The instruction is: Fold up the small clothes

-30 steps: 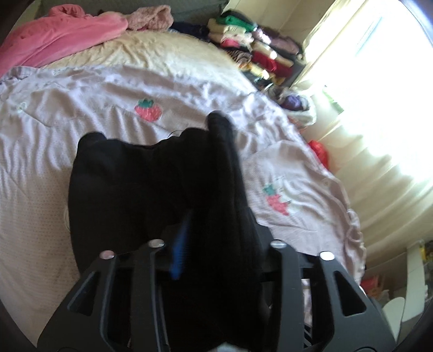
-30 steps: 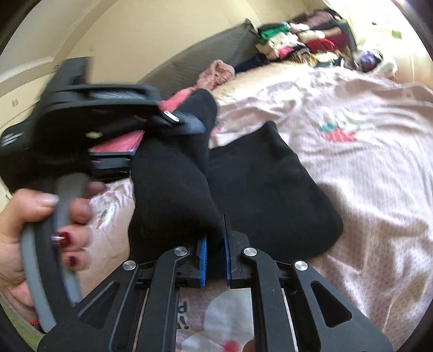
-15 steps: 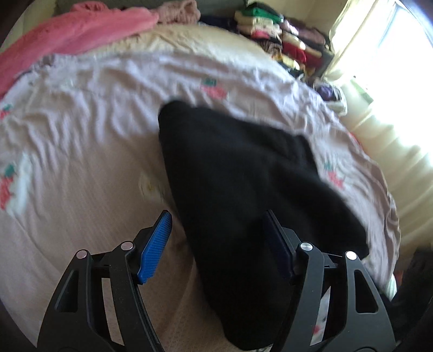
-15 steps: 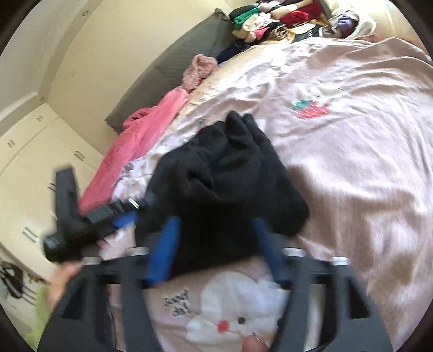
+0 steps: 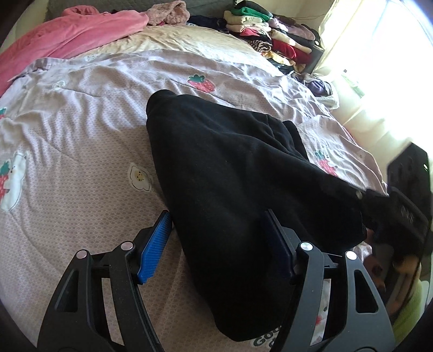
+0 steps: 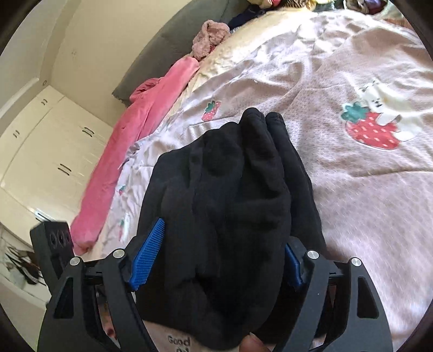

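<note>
A black garment (image 5: 232, 173) lies folded on the lilac strawberry-print bedspread (image 5: 81, 130). My left gripper (image 5: 216, 243) is open, its blue pads wide apart on either side of the garment's near edge, and it holds nothing. In the right wrist view the same black garment (image 6: 230, 195) lies bunched in thick folds. My right gripper (image 6: 222, 251) is open, its pads on either side of the near folds without pinching them. The other gripper's black body shows at the right edge of the left wrist view (image 5: 406, 205) and at the lower left of the right wrist view (image 6: 52, 243).
A pink garment (image 5: 67, 35) and a dusty-pink knit (image 5: 170, 12) lie at the bed's head. Stacks of folded clothes (image 5: 270, 35) stand at the far right corner. A bright curtained window (image 5: 379, 67) is on the right. White cupboards (image 6: 40, 140) stand beside the bed.
Both grippers were shut on the black garment and held it up. They opened and let it go, and it now lies on the bed between the open pads.
</note>
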### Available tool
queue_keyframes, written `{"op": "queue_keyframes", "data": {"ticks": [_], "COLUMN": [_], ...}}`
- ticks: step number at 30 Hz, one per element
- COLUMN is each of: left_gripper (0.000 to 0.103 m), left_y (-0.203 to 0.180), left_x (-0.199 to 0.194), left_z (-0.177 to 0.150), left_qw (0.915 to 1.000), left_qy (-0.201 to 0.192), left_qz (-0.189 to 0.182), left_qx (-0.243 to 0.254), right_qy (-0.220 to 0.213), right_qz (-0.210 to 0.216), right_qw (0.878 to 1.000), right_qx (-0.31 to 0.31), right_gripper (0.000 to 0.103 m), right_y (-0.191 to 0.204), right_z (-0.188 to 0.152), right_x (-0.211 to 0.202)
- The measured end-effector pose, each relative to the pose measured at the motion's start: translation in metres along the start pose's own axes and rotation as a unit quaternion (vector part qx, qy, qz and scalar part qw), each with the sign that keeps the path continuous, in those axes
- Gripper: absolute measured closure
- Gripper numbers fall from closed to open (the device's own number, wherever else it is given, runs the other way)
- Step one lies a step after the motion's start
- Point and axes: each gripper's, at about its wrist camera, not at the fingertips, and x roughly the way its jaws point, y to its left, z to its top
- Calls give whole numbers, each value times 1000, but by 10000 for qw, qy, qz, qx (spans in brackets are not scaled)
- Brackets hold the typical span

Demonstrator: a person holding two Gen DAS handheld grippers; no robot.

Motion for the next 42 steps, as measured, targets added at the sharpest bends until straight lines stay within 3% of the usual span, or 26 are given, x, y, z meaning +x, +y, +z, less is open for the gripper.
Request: {"op": "queue_keyframes", "data": {"ticks": [2, 5, 9, 12, 14, 17, 21, 24, 29, 36, 42], "left_gripper": [43, 43, 43, 43, 41, 41, 39, 39, 39, 38, 37], "left_y": [0, -1, -3, -9, -13, -20, -22, -21, -18, -17, -14], "left_x": [-1, -2, -5, -12, -12, -3, 3, 2, -1, -3, -1], "left_z": [0, -1, -1, -1, -2, -6, -9, -10, -12, -18, -22], "left_qw": [10000, 10000, 10000, 9997, 9994, 9994, 9995, 9995, 9996, 9996, 9996], "left_qy": [4, 6, 23, -1, 38, 185, 193, 192, 178, 179, 200], "left_qz": [-10, -30, -32, -247, -347, -257, -187, -182, -169, -157, -178], "left_qx": [18, 27, 28, 32, 60, 143, 166, 163, 147, 159, 122], "right_qy": [2, -59, -209, -507, -647, -279, -248, -480, -824, -734, -683], "right_qz": [61, 47, -207, -344, -655, -1054, -1090, -1224, -1433, -1493, -2091], "right_qw": [9999, 10000, 9964, 9905, 9854, 9863, 9908, 9882, 9791, 9794, 9681], "right_qx": [145, -38, -800, -1233, -1430, -1239, -760, -787, -1184, -1145, -1201], "right_gripper": [28, 80, 84, 84, 84, 82, 58, 52, 52, 48, 37], "right_y": [-3, 3, 26, 39, 37, 12, -14, -11, 10, 8, 3], "right_z": [4, 8, 7, 6, 4, 1, -4, -9, -25, -38, -42], "right_x": [0, -3, -14, -34, -41, -24, -18, -32, -56, -58, -48]}}
